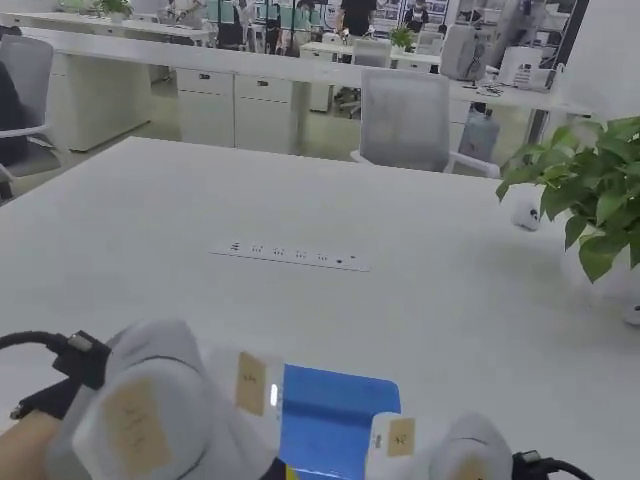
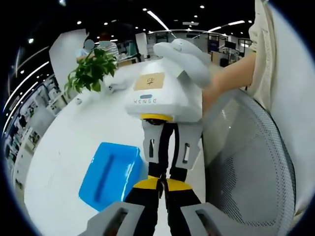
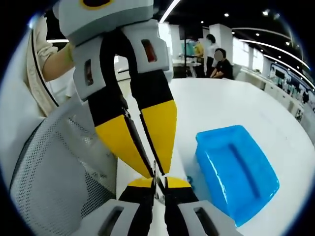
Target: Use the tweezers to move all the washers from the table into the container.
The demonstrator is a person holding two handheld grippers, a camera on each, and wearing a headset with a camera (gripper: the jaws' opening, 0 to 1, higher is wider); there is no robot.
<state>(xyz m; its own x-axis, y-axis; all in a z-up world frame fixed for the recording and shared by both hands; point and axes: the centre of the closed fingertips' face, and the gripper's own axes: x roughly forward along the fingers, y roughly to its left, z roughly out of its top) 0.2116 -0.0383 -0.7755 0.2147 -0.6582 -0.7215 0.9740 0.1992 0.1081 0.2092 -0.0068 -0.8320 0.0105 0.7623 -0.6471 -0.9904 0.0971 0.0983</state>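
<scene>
White table (image 1: 300, 190), mostly bare. Wide open surface runs from the near edge to the far edge, where a grey office chair (image 1: 405, 120) stands. A flush power strip (image 1: 292, 256) sits mid-table. A potted plant (image 1: 590, 190) overhangs the right side, with a small white object (image 1: 527, 215) near it on the tabletop. Both are well apart from the work area.

The blue container (image 3: 234, 169), a shallow rectangular tray with a sunken well, lies flat on the table close to the near edge. Its well reads plain blue. The surface is too glossy to tell any small contents.

Both grippers are at the near edge, tip to tip, just beside the container's near end. A mesh chair back (image 2: 251, 162) is right beside them, off the table, so room is tight on that side and open toward the table centre. A person's arm (image 2: 226, 81) reaches in behind the right gripper.

Left gripper (image 2: 164, 189): jaws drawn almost together, yellow tips pinching the tweezers (image 3: 140, 145). The tweezers appear as a thin metal strip, edge-on, running up along the gap between the jaws.

Right gripper (image 3: 158, 187): jaws also close together. The tweezers' lower end sits in the narrow slit between its tips. Cannot tell whether it actually clamps them.

In the head view both white gripper housings sit at the bottom edge, with the container between them.
</scene>
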